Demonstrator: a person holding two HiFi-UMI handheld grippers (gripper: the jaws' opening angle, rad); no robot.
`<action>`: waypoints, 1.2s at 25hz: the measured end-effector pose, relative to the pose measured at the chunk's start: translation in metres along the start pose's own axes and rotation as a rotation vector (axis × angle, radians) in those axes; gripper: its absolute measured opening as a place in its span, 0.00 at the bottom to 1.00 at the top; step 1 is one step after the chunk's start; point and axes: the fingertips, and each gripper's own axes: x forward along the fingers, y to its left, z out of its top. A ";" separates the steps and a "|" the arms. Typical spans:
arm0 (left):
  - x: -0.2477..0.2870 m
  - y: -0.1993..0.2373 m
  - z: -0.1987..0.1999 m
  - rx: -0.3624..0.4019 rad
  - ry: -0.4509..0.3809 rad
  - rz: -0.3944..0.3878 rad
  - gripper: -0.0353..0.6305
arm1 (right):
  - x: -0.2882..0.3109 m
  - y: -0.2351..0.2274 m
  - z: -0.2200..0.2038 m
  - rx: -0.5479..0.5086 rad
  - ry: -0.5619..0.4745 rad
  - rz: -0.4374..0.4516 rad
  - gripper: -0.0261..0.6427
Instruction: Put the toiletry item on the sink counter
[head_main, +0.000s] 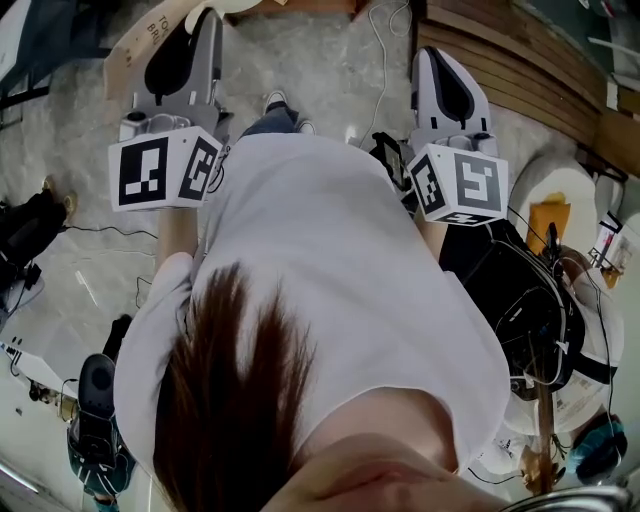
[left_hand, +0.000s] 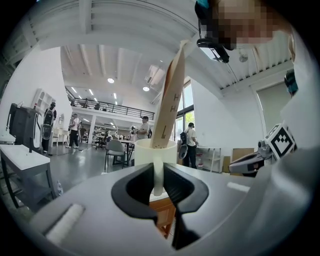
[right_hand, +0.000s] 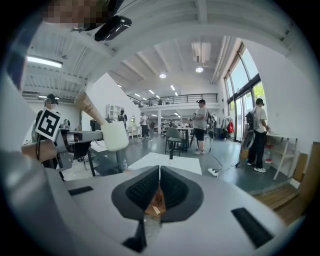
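**Carton in cup, held aloft by the left gripper**

A tall carton (left_hand: 172, 95) — perhaps toothpaste, its print unclear — stands tilted in a white cup (left_hand: 156, 150), up in the air. The left gripper (left_hand: 158, 173) clamps the cup's handle. The right gripper (right_hand: 159, 178) has its jaws pressed together, empty.

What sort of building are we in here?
Probably an open-plan lab or workshop hall: a mezzanine, tall windows, and desks with people standing about.

Bright hall: white walls (right_hand: 107, 92), tall windows (right_hand: 248, 86), ceiling lights (right_hand: 199, 69), a railed mezzanine (right_hand: 175, 99), grey floor (right_hand: 235, 177).
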 end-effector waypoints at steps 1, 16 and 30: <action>0.005 0.005 0.003 0.002 -0.001 -0.002 0.13 | 0.005 -0.001 0.003 0.002 0.001 -0.004 0.06; 0.021 0.074 0.018 0.018 -0.014 -0.026 0.13 | 0.062 0.034 0.032 0.008 -0.019 -0.031 0.06; 0.014 0.113 0.021 -0.006 -0.024 0.054 0.13 | 0.084 0.041 0.044 -0.008 0.000 -0.024 0.06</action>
